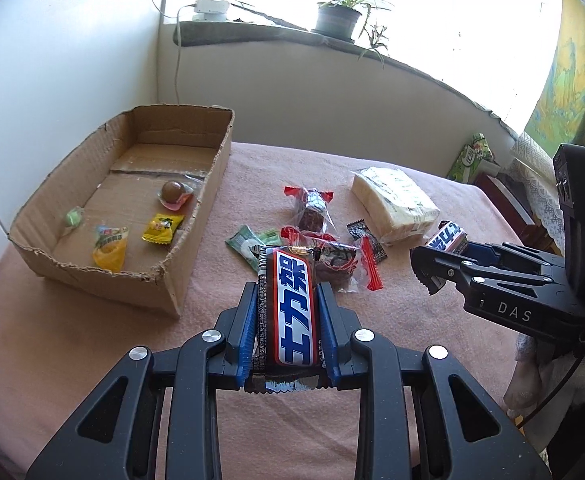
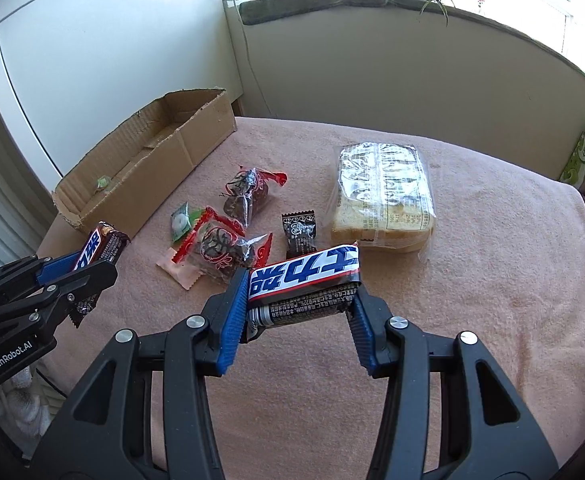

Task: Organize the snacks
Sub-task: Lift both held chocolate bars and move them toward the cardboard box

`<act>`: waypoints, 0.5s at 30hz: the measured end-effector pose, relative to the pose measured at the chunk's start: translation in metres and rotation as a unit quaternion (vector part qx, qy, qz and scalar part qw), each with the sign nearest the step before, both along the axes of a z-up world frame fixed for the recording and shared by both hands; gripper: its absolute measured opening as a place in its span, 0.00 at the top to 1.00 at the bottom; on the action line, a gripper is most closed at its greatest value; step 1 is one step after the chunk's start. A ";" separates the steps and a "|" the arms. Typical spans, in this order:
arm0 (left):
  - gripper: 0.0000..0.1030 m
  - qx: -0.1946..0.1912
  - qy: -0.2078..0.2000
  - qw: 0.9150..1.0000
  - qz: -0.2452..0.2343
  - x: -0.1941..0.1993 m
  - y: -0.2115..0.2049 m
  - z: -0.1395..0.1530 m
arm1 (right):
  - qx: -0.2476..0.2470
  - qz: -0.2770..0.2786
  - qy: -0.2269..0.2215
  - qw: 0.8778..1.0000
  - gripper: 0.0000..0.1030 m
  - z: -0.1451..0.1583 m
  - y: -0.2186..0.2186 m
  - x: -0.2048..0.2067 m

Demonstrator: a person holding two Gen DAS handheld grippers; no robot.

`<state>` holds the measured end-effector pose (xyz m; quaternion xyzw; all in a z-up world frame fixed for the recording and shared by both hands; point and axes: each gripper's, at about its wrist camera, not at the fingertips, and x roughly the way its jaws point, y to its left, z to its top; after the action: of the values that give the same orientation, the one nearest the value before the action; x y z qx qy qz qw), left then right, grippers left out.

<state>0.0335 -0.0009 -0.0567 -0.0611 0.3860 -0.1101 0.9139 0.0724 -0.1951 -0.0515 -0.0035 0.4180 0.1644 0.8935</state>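
Note:
My left gripper (image 1: 286, 292) is shut on a brown chocolate bar (image 1: 294, 312) with a blue-and-white label, held lengthwise above the pink cloth. My right gripper (image 2: 300, 292) is shut on a second, matching bar (image 2: 304, 278), held crosswise and tilted. Each gripper also shows in the other's view, the right gripper (image 1: 432, 272) at the right and the left gripper (image 2: 88, 280) at the left. An open cardboard box (image 1: 200, 216) at the left holds several small candies, among them a brown ball (image 1: 173, 193) and a yellow sachet (image 1: 162, 229).
Loose on the pink cloth lie red-wrapped dark cakes (image 2: 246, 194), a green candy (image 2: 182, 222), a black sachet (image 2: 300, 232) and a bagged bread loaf (image 2: 384, 196). A green tissue box (image 1: 472, 158) stands at the far right. A windowsill with a potted plant (image 1: 338, 20) runs behind.

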 end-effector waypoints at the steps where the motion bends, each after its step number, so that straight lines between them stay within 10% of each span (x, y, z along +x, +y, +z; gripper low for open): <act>1: 0.74 0.001 -0.004 1.000 0.003 0.000 0.003 0.002 | 0.001 0.002 -0.002 1.000 0.53 0.003 0.003 0.000; 15: 0.74 0.006 -0.032 0.999 0.044 0.007 0.046 0.022 | 0.007 0.043 -0.022 0.999 0.53 0.019 0.059 0.020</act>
<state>0.0408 0.0451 -0.0347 -0.0689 0.3543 -0.0696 0.9300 0.0921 -0.1365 -0.0321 -0.0191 0.3964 0.2051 0.8947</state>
